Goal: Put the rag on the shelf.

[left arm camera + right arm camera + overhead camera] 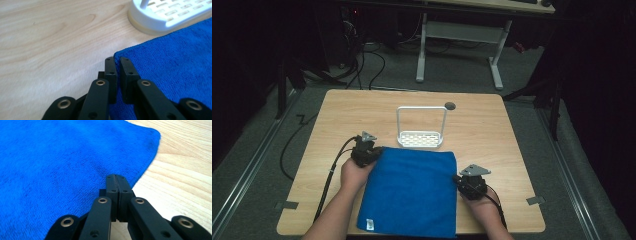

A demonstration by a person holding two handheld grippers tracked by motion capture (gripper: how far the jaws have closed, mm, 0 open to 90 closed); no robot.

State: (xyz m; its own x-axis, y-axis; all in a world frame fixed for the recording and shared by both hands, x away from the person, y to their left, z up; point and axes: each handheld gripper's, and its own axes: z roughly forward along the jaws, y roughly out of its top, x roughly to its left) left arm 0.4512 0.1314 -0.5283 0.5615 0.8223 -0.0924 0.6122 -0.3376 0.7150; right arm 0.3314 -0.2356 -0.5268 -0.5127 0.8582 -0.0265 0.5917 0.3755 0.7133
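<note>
High view: we work a towel [412, 192] near the table's [337, 115] front edge.
Left gripper [119, 65]: jaws slightly parted at its far-left corner, nothing gripped yet.
Right gripper [116, 182]: jaws closed at its right edge; grip unclear, probably to fold.

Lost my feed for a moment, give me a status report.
Left claw nearly shut at the blue towel's far left corner. Right claw shut at its right edge, grip unclear. Towel flat on table. White rack just beyond.

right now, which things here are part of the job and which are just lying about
In use, judging by where the grippers sit:
blue towel
left gripper, at its far left corner
right gripper, at its right edge

Lying about:
white rack
table
</note>
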